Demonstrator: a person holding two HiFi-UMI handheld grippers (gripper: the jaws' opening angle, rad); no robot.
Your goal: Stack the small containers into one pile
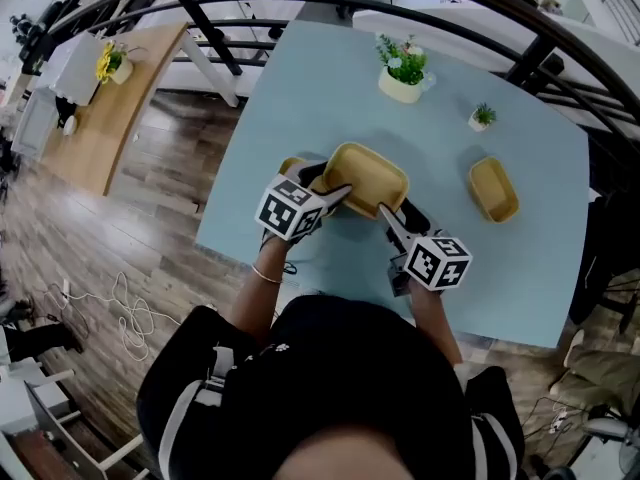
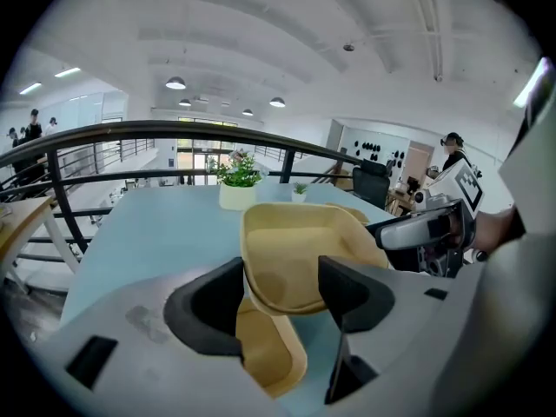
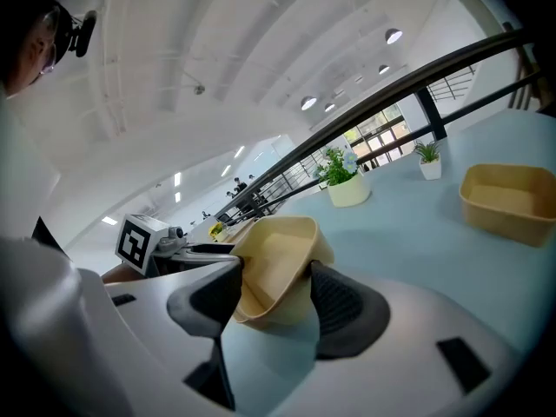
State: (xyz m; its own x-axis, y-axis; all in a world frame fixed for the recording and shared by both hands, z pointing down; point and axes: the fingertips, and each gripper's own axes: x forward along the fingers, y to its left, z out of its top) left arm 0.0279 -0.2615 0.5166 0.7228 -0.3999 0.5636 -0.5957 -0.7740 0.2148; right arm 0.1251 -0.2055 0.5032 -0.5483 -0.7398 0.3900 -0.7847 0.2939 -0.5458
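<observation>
Left gripper (image 2: pixel 278 289): jaws clamped across one end of the held container (image 2: pixel 300 250), one pad inside the wall and one outside. Right gripper (image 3: pixel 274 298): likewise closed on the opposite end of the same tan tub, pads pressing its wall from both sides. The two-ended grip probably keeps the thin, flexible shell level and stops it twisting.

Held container: off the table (image 1: pixel 300 78), tipped slightly, mouth up, between the two grippers in the head view.

Second container (image 2: pixel 269 354): rests on the table directly under the left gripper's jaws, partly beneath the held one. Only its rim edge shows in the head view. The held tub sits offset from it and not yet nested. Judgement: step in hand is aligning it over this one before lowering.

Third container (image 1: pixel 493 189): alone on the table, well apart to the right, untouched. Likely the last piece for the pile.

Large potted plant (image 1: pixel 402 68) and small potted plant (image 1: pixel 483 118): at the far side, clear of the work.

Risk: squeezed walls could bow and catch the lower rim.
</observation>
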